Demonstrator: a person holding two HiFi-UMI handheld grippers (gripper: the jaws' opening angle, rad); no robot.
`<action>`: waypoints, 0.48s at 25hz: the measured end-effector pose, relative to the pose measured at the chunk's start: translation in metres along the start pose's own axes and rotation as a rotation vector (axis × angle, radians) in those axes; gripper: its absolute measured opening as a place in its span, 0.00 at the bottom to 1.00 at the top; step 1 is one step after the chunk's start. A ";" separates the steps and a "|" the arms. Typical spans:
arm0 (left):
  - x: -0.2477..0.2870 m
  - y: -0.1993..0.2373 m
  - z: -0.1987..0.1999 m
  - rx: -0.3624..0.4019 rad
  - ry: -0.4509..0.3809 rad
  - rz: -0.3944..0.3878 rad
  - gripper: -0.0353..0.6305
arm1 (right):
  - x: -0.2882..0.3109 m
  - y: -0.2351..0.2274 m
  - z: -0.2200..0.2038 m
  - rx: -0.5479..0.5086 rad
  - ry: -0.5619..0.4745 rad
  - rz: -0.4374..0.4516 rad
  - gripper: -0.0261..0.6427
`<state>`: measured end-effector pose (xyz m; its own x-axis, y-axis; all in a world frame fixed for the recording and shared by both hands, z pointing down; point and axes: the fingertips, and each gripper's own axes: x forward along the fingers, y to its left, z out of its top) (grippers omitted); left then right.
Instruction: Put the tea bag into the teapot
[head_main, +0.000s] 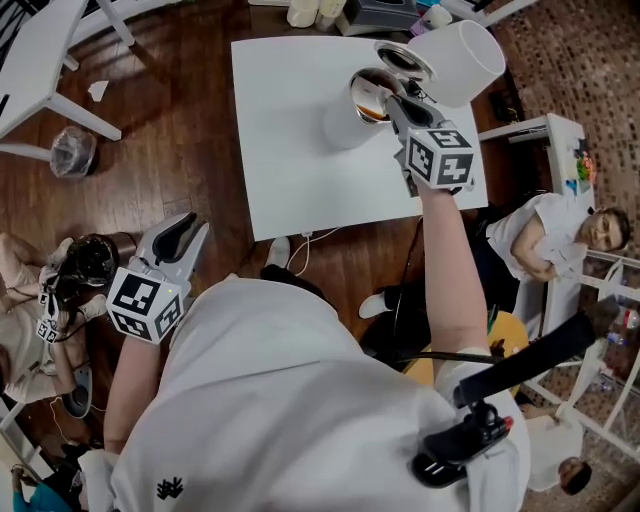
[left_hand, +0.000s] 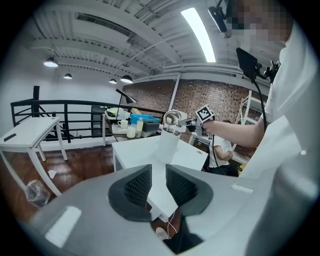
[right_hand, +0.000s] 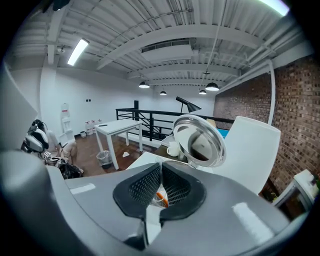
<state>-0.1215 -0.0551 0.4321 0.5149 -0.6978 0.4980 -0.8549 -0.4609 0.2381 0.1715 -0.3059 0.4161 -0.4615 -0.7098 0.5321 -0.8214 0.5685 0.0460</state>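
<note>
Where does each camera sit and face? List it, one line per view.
Head view: on the person's head, facing steeply down at the white table; shows torso, forearms, left gripper, right gripper.
Left gripper view: on that gripper, facing along its open, empty jaws toward the table; torso at right.
Right gripper view: on that gripper, facing along jaws shut on what looks like the tea bag, past the raised lid.
Shared: head and left gripper views both show the right gripper at the teapot.
</note>
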 end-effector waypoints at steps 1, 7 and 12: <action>-0.002 0.000 -0.001 -0.002 -0.001 0.005 0.15 | 0.005 -0.002 -0.002 -0.001 0.008 -0.001 0.04; -0.012 -0.004 -0.005 -0.007 -0.003 0.033 0.15 | 0.025 -0.010 -0.014 0.003 0.042 -0.013 0.05; -0.015 -0.006 -0.006 -0.011 -0.004 0.042 0.15 | 0.032 -0.015 -0.024 0.002 0.059 -0.024 0.11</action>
<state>-0.1244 -0.0381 0.4279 0.4790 -0.7182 0.5047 -0.8763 -0.4253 0.2264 0.1775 -0.3272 0.4527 -0.4209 -0.6975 0.5799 -0.8329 0.5505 0.0575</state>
